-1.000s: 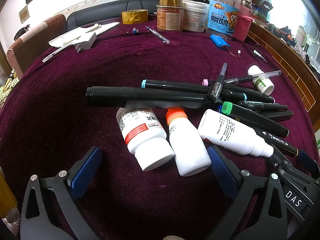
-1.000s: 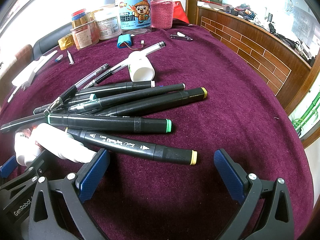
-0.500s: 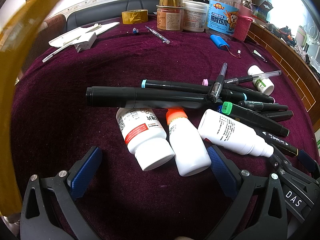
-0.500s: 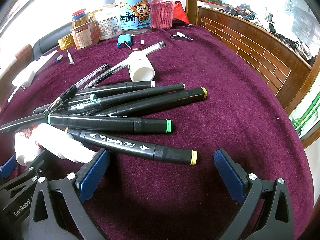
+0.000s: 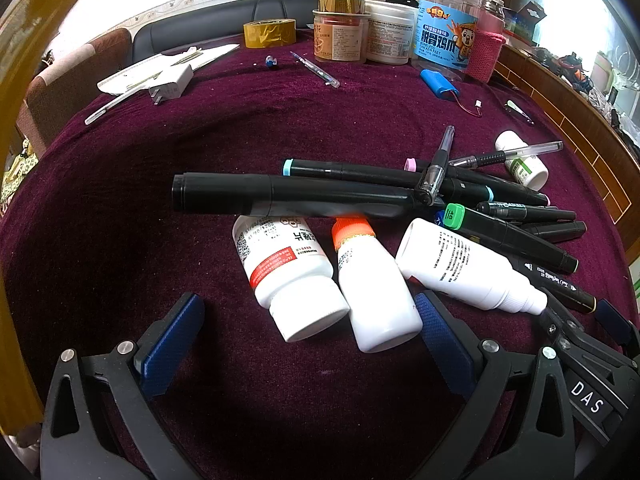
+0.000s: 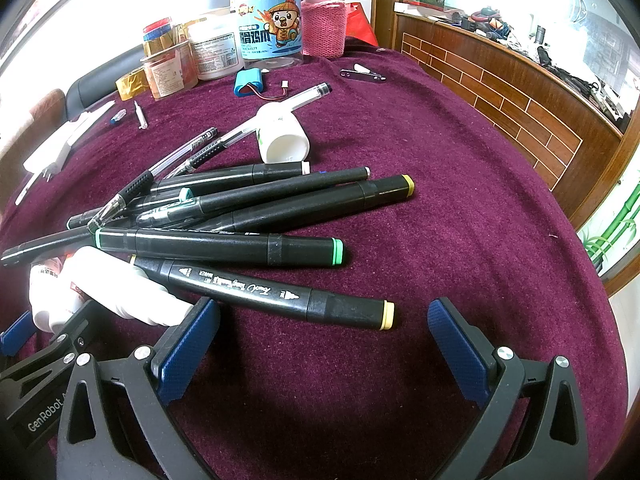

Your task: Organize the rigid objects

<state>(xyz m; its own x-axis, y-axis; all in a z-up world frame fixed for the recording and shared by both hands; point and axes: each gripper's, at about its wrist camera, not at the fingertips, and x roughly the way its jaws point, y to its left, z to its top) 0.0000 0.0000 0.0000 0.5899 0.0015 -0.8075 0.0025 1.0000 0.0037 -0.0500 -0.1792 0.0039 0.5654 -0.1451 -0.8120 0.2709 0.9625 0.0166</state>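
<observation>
A counter (image 5: pixel 120 208) draped in dark purple cloth carries everything. At its far edge stands a row of containers: a clear jar with a blue cartoon label (image 5: pixel 446 36), a white tub (image 5: pixel 390 32), a pink knit-sleeved bottle (image 5: pixel 488 52) and a roll of yellow tape (image 5: pixel 270 33).

The left gripper (image 5: pixel 310 340) hovers low over the cloth with its fingers spread wide, holding nothing; the right gripper (image 6: pixel 324 336) is likewise wide open and empty — its left finger lies just beside the nozzle of a white squeeze bottle (image 5: pixel 460 268).

The task's things lie in a heap at the middle of the counter. A long thick black marker (image 5: pixel 288 196) lies across the top ends of two white bottles: a red-labelled pill bottle (image 5: pixel 288 276) and, touching it on the right, an orange-capped bottle (image 5: pixel 372 288). The squeeze bottle lies tilted just right of these.

Right of the bottles is a fan of black markers: a green-capped marker (image 6: pixel 216 246), a yellow-ended marker (image 6: pixel 280 292) nearest the right gripper and a longer yellow-tipped marker (image 6: pixel 316 204) behind. Clear gel pens (image 6: pixel 256 126) cross the pile — one rests on a small white bottle (image 6: pixel 282 138) lying on its side.

Smaller items lie well apart toward the back: a blue battery pack (image 5: pixel 438 82), a white charger plug (image 5: pixel 170 86), a thin syringe-like pen (image 5: pixel 316 70).
</observation>
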